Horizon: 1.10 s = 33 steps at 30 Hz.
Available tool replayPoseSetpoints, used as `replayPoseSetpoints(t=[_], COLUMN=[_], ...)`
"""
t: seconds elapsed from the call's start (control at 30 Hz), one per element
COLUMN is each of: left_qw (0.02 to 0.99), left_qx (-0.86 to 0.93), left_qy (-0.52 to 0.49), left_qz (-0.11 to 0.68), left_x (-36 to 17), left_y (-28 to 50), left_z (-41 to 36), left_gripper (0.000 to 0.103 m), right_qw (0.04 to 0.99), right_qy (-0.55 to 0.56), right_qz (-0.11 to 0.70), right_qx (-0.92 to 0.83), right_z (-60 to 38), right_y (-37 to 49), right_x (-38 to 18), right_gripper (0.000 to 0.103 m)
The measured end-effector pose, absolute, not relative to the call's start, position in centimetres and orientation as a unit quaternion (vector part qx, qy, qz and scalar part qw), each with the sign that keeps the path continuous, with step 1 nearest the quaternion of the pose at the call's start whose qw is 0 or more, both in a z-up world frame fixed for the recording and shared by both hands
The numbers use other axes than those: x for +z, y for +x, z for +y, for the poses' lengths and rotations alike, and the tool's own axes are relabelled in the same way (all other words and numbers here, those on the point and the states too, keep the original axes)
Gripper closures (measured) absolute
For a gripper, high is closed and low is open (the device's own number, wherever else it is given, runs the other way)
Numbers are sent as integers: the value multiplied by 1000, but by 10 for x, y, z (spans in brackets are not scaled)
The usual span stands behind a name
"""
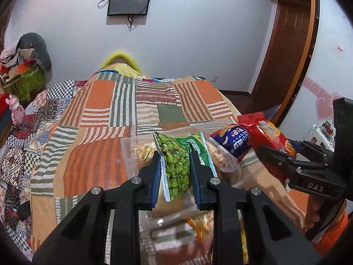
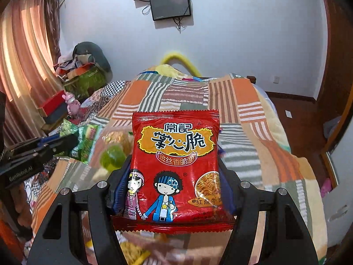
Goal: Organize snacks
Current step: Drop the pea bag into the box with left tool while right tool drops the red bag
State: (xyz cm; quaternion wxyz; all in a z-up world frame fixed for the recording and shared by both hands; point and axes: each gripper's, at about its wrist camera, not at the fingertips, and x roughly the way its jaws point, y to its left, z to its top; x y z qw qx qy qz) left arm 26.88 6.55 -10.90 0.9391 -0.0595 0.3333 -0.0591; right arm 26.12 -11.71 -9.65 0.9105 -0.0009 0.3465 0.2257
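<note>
My left gripper is shut on a green pea packet, which stands upright between the blue pads. In the right wrist view that gripper comes in from the left with the green packet. My right gripper is shut on a red crispy-noodle packet, gripped by its two side edges and facing the camera. From the left wrist view the right gripper holds the red packet at the right. A blue snack bag and other packets lie in a clear plastic container below both grippers.
A bed with a striped patchwork blanket fills the middle. A red box and a pink toy sit at its left, with piled clothes behind. A screen hangs on the wall; a wooden door is at right.
</note>
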Motion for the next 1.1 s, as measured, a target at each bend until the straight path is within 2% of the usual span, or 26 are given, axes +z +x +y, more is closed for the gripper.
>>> replayPoseSetpoints(t=[0.63,0.73,0.8,1.1], left_qw=[930,929,931,936], left_qx=[-47,-45,-39,-37], left_qy=[-50,-52,-49,-45], left_qz=[361,364,359,348], left_x=[-140,-141,-139,-122], left_y=[330,327,324,293], left_z=[54,52,52,65], left_gripper=[78,69,58,46], right_qw=[894,895,895,896], right_qy=[-34,-55,-64,-67], right_qz=[374,371,369,350], right_qx=[245,241,244,263], right_z=[-84,-81,-81,-92], right_y=[299,295,292,268], right_x=[-115,-114,-111,-93], right_gripper=[37,36,34,27])
